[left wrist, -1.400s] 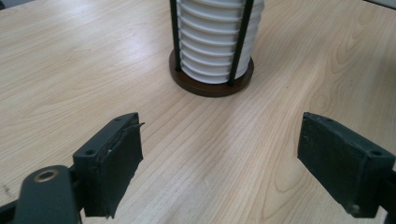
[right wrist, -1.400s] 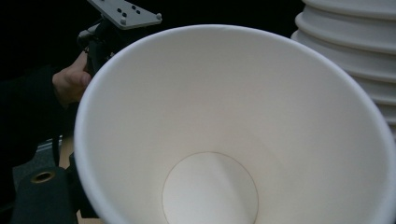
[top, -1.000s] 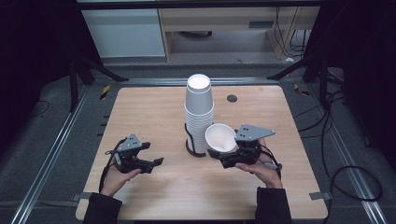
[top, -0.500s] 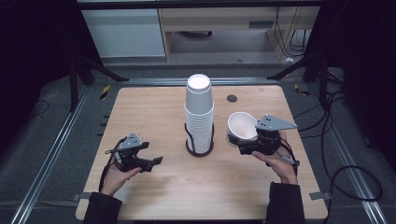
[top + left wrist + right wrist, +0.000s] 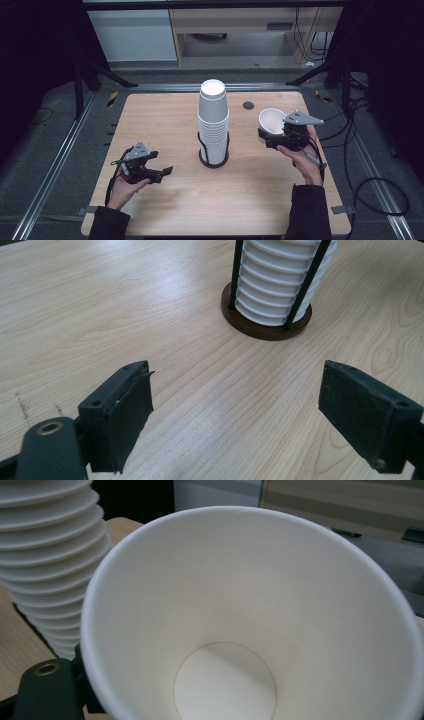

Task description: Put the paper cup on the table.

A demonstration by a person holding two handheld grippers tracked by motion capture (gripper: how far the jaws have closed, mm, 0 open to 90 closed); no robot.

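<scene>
Right gripper (image 5: 272, 136) is clamped on a single white paper cup (image 5: 272, 122), mouth tilted up and toward the camera, held over the right part of the table (image 5: 165, 115), apart from the cup stack (image 5: 213, 122). In the right gripper view the cup (image 5: 250, 620) hides the jaws, so the exact grip point on the wall is hard to tell. Left gripper (image 5: 162, 172) rests low at near left, jaws spread wide with nothing between them, facing the stack's round dark base (image 5: 266, 325).

Risks: a thin paper wall could crush or slip out if the squeeze changes; a tilted cup could tip if set down at this angle; swinging back left could knock the tall stack, which only thin black rods (image 5: 235, 272) steady.

No brand, label or writing readable; cup and stack are plain white.
</scene>
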